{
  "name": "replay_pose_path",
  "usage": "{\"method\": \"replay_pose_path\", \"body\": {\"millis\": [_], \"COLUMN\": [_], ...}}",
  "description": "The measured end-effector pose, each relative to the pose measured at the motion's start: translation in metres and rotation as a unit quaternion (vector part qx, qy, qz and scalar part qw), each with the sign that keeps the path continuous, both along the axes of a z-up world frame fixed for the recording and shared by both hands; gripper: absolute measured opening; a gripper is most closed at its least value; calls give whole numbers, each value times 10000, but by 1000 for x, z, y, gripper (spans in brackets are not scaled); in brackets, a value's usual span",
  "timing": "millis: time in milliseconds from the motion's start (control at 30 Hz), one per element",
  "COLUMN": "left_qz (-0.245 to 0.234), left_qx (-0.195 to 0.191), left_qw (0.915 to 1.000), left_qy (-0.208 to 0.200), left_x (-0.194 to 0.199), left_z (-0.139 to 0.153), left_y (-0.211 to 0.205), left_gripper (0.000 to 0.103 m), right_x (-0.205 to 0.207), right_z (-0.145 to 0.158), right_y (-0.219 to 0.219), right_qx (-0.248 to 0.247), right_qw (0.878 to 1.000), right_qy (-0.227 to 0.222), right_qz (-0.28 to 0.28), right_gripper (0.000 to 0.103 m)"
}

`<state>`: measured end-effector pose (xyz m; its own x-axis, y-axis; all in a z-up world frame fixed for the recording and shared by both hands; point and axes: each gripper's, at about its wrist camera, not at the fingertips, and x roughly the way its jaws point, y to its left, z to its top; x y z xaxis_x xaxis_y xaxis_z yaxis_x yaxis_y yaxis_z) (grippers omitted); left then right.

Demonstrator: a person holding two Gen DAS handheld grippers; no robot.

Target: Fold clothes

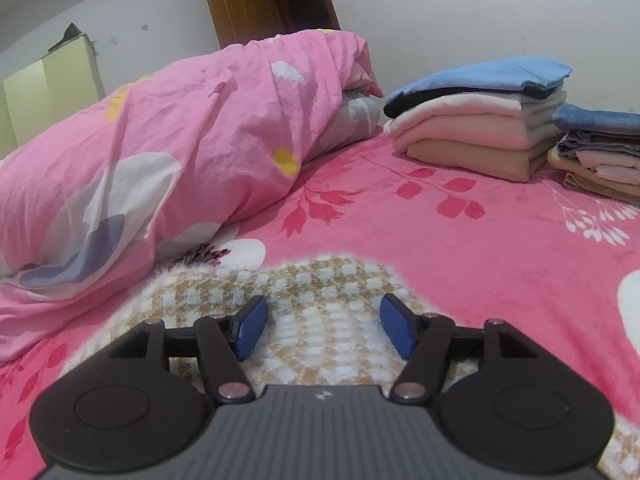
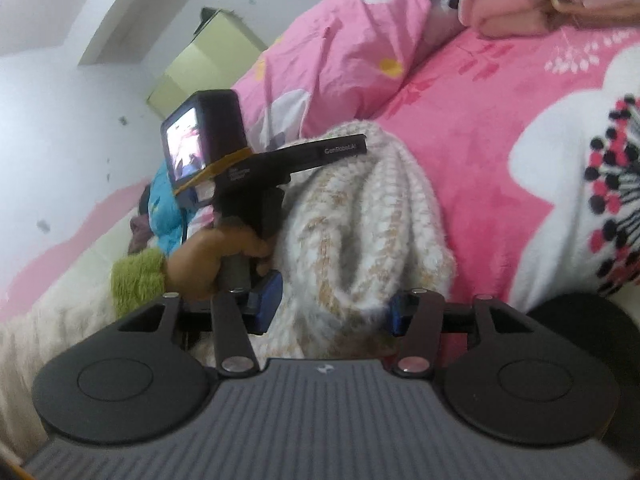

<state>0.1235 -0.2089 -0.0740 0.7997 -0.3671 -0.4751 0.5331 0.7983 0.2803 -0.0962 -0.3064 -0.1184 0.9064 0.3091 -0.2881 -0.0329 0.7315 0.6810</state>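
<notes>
A fuzzy beige-and-white checked knit sweater (image 1: 320,280) lies on the pink flowered bed sheet (image 1: 480,220). In the left wrist view my left gripper (image 1: 325,328) hovers low over it, jaws wide apart, blue pads clear of the knit. In the right wrist view my right gripper (image 2: 334,310) is shut on a bunched fold of the same sweater (image 2: 360,208), which bulges up between the blue pads. A person's hand (image 2: 208,260) with a green fuzzy cuff holds the left tool's handle just left of that bunch. The left tool's fingertips are hidden behind the knit there.
A crumpled pink duvet (image 1: 160,140) fills the left of the bed. Two stacks of folded clothes (image 1: 480,120) stand at the far right by the wall. A pale yellow cabinet (image 1: 52,88) and a brown door (image 1: 260,0) are behind.
</notes>
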Motion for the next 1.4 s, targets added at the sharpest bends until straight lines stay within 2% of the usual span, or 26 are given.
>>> {"method": "replay_pose_path", "body": {"millis": [33, 100, 200, 300, 533, 633, 733, 833, 933, 967, 1067, 1167, 1233, 1300, 1400], "left_qz": [33, 121, 254, 434, 912, 948, 921, 927, 917, 915, 903, 891, 880, 861, 820], "left_qx": [-24, -84, -217, -378, -766, -467, 57, 515, 601, 549, 368, 261, 231, 167, -14], "left_qw": [10000, 9999, 9993, 9980, 9906, 9934, 9957, 9937, 9931, 9936, 9951, 9957, 9958, 9961, 9965], "left_qy": [4, 34, 146, 278, 669, 437, -3, -373, -416, -362, -173, -76, -56, 2, 171], "left_x": [1, 3, 8, 17, 43, 37, 23, 13, 12, 14, 19, 21, 22, 23, 27], "left_z": [1, 4, 10, 16, 23, 19, 11, 4, 2, 3, 4, 4, 4, 4, 5], "left_y": [2, 6, 14, 22, 34, 19, -2, -19, -22, -21, -15, -12, -11, -8, -2], "left_gripper": [66, 68, 69, 69, 68, 68, 68, 69, 69, 70, 71, 71, 71, 71, 71], "right_x": [4, 7, 6, 13, 34, 28, 23, 21, 19, 15, -10, -28, -27, -13, 6], "right_z": [0, 1, 18, 33, 43, 27, 0, -19, -17, -15, 1, 31, 51, 59, 62], "right_y": [2, 4, 8, 5, -11, -27, -37, -44, -49, -52, -62, -61, -55, -36, -1], "right_qx": [-88, -107, -448, -582, -683, -499, -350, -20, -7, -73, -349, -1317, -1632, -1981, -2648], "right_qw": [9999, 9999, 9986, 9966, 9935, 9963, 9983, 9986, 9982, 9981, 9976, 9895, 9825, 9738, 9540], "right_qy": [100, 66, -278, -558, -841, -659, -429, -483, -437, -402, -404, -587, -896, -1104, -1288], "right_qz": [-79, -96, -32, 146, 341, 247, 201, 229, 412, 455, 434, 57, -49, 158, 561], "right_gripper": [20, 15, 14, 14, 14, 14, 14, 14, 17, 22, 25, 27, 23, 15, 10]}}
